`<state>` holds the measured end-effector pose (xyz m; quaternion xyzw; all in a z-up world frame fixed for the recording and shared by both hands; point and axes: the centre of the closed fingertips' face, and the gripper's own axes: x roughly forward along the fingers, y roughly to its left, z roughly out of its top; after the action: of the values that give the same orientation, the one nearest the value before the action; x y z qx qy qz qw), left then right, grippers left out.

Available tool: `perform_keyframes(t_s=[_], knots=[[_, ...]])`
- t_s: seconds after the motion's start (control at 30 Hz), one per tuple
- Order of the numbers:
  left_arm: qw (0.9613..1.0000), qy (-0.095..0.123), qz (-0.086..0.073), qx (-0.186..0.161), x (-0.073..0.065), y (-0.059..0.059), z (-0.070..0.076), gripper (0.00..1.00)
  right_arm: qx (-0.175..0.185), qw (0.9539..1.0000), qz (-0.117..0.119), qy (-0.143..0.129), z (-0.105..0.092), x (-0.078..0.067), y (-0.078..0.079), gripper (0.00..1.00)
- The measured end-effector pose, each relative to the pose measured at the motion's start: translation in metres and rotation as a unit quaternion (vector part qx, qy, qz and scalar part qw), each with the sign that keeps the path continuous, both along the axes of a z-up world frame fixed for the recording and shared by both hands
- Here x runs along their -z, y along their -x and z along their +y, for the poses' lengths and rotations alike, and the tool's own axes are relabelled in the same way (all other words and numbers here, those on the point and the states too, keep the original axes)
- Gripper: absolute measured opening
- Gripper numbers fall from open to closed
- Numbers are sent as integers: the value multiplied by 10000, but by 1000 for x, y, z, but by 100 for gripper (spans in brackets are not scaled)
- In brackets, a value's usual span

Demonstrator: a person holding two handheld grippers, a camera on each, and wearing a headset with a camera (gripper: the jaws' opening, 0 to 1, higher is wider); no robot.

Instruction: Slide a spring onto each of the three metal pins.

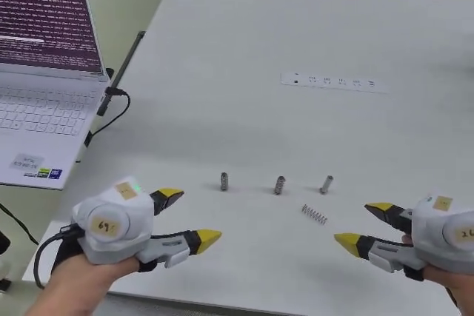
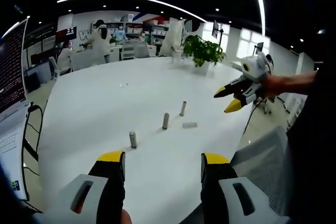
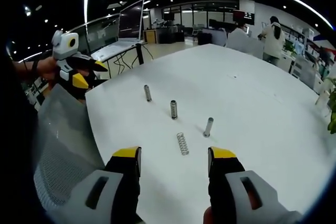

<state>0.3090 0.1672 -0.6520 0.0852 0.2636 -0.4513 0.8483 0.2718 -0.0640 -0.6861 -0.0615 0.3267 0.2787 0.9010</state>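
While both grippers were held low over the near edge of the tabletop (image 1: 222,49), nothing was gripped by either. The left gripper (image 1: 190,217) was seen with its yellow-tipped jaws spread wide and empty. The right gripper (image 1: 362,224) was held likewise, jaws wide apart with nothing between them. Just beyond the right gripper, the loose spring (image 1: 314,214) was found lying flat on the tabletop, near the bare pin (image 1: 326,183) and on its near side. Behind the spring, three upright pins were set in a row. The left pin (image 1: 224,181) and the middle pin (image 1: 279,185) appeared to be sleeved in springs already, so one pin was judged left to fill. Farther back a white strip (image 1: 333,81) lay flat, and an open laptop (image 1: 44,72) stood at the far left.

Trouble could be expected at the pick-up. The spring was thin and lay flat, so it could be rolled aside or flicked away if the jaws were closed off-centre. It could also be squeezed and shot out if gripped along its length. The bare pin could be tipped if the spring were brought down at an angle, and the middle pin nearby could be knocked by a wide-open jaw.
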Motion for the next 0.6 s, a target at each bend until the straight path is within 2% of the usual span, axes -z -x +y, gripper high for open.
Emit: perform_keyframes(t_s=[0.37,0.6], knots=[[9984,-113,-145,535,-4,-4,-35,53,-35,10000,41,4,0,1,7,50],[9949,-245,-219,956,-4,-2,-56,53,-38,10000,32,6,0,-1,9,50]])
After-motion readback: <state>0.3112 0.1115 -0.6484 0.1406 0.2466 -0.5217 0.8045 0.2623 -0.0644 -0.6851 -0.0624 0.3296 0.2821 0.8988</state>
